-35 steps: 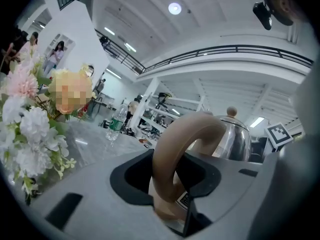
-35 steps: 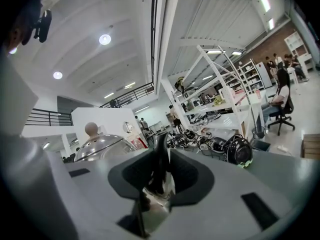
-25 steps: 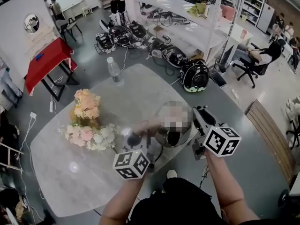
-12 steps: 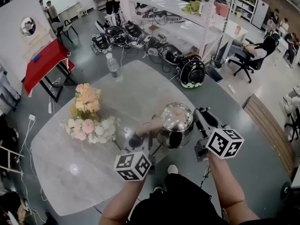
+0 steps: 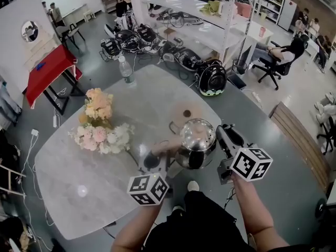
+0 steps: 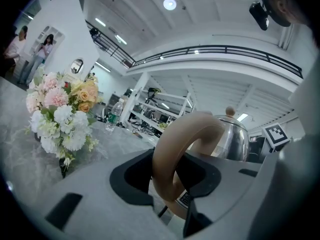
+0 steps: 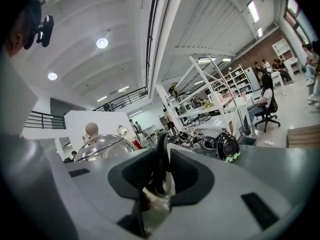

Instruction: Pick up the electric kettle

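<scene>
Your left gripper (image 6: 167,179): half-closed, clamped on the kettle (image 5: 197,138) by its handle (image 6: 175,144). Your right gripper (image 7: 160,176): pinching the spout (image 7: 161,154). Kettle hangs between both, equally near, axis 9-to-3, handle at 9 o'clock. The base (image 5: 185,113) lies apart at 11 o'clock.

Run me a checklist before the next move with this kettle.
1. Left gripper shut on the handle: ok.
2. Right gripper shut on the spout: ok.
3. Kettle off its base: ok.
4. Lid seated on top: ok.
5. Flowers apart from the kettle: ok.
6. Water inside: cannot tell.
</scene>
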`<state>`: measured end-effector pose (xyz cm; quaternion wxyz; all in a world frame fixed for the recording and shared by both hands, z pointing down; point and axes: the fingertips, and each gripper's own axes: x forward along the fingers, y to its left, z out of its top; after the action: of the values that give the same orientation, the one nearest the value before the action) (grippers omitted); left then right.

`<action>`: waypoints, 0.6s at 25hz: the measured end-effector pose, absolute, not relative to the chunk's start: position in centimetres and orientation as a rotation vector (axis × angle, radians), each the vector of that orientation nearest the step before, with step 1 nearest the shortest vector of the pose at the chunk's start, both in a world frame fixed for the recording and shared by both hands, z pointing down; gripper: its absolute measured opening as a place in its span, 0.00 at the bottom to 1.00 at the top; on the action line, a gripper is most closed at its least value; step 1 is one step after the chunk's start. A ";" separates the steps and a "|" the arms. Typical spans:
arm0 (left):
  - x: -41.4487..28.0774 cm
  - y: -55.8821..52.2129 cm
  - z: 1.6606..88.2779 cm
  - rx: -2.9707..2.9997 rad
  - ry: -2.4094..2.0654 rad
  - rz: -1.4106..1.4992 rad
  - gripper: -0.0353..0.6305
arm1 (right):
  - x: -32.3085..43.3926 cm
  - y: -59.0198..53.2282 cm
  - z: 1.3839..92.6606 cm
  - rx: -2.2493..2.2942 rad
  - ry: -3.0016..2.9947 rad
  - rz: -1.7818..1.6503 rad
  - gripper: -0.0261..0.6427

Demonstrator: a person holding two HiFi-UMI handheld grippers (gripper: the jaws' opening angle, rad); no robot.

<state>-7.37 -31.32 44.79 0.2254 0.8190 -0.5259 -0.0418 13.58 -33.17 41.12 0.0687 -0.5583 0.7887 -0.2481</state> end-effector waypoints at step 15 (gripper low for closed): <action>-7.9 -26.3 45.4 2.255 -1.440 -0.128 0.24 | 13.1 -27.9 41.8 -1.681 2.370 -0.742 0.17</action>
<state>-7.95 -26.27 45.43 0.2295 0.8193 -0.5234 -0.0464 13.06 -27.85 41.76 0.0714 -0.5590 0.7884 -0.2467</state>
